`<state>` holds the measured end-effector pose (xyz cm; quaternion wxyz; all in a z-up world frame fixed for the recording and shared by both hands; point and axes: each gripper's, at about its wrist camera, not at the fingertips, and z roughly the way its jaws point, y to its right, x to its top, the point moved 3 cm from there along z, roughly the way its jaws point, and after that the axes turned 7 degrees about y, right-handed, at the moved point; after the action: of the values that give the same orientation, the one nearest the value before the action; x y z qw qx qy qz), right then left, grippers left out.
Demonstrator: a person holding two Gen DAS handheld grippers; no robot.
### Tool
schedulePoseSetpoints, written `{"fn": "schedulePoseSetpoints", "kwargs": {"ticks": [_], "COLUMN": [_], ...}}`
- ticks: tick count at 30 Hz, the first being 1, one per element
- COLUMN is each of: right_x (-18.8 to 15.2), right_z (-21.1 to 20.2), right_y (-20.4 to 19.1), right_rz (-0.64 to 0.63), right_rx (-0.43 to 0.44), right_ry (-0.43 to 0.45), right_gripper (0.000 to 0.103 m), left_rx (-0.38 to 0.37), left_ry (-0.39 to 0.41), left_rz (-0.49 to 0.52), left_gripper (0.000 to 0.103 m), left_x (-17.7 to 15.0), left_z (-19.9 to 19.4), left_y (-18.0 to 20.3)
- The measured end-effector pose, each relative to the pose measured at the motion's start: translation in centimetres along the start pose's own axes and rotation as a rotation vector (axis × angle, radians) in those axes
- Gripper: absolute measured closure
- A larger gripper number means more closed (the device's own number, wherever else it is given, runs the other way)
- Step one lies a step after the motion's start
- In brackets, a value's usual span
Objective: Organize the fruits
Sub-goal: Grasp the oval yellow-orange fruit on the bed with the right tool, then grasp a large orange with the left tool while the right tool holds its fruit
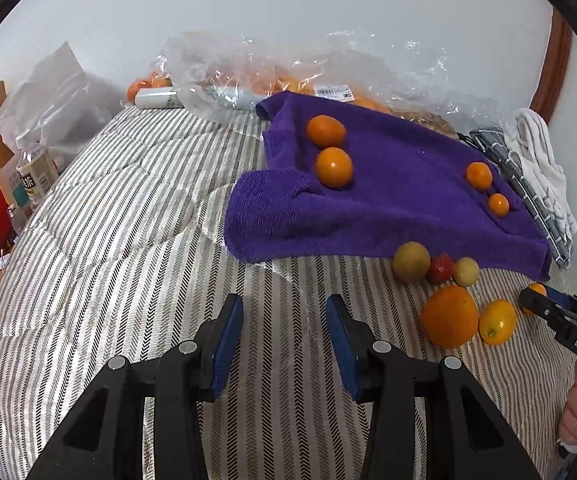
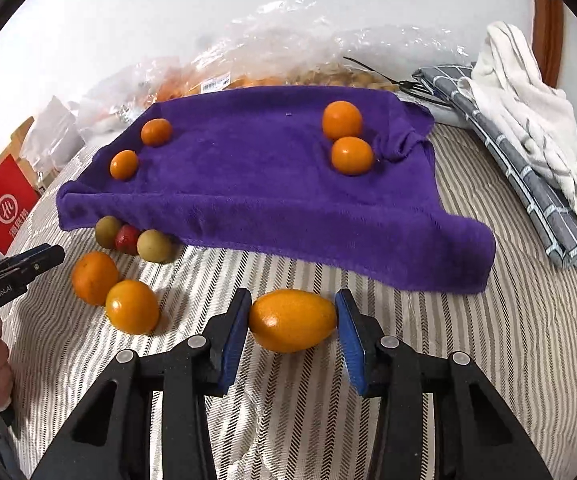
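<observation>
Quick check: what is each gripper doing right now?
Left gripper: open, nothing between its fingers.
Right gripper: shut on an oval orange fruit.

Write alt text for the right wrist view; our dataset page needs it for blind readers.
The right claw grips an oval orange fruit on a striped bedcover, just before a purple towel holding four small orange fruits. More loose fruits lie left, by the left claw.
</observation>
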<state>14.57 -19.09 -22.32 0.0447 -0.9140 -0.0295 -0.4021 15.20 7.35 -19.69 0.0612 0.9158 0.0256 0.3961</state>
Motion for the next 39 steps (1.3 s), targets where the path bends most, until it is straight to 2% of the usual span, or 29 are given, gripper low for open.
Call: {"fn": "schedulePoseSetpoints", "kwargs": {"ticks": [14,19,23,27,30,39], "right_x": [-0.7,-0.6,-0.5,-0.5,-0.5,-0.6], "right_z": [-0.7,-1.1,-1.1,-1.2,-1.3,-1.2], "right_y": [0.7,1.6,1.7,1.7,1.8,1.7], "right_rz": [0.034,0.08,0.086,0.087,0.098,0.1], "right_rx": [-0.009,0.007,0.017,0.021,0.025,0.028], "right_ry": [0.04,0.062,0.067,0.066,0.071,0.061], "right_gripper": [0.06,0.06,0.06,0.06,0.06,0.06], "left_rx": [-0.01,-0.071,-0.136,-0.218,-0.19,-0.247], "left_ry": [-0.006,0.02,0.028,-0.001,-0.014,-0.049], "left_rz": [0.008,0.017,0.095,0.101,0.122,0.11], "left_gripper": [0.058,0.059,0.059,0.058,0.058,0.056], "left_x": [-0.1,-0.2,-0.2,0.0,-0.1,-0.6], "left_z": [0.0,-1.0,-2.1,-2.3,-1.4,-0.7], "left_y": [0.1,1.2,4.4,6.7,7.7,8.9]}}
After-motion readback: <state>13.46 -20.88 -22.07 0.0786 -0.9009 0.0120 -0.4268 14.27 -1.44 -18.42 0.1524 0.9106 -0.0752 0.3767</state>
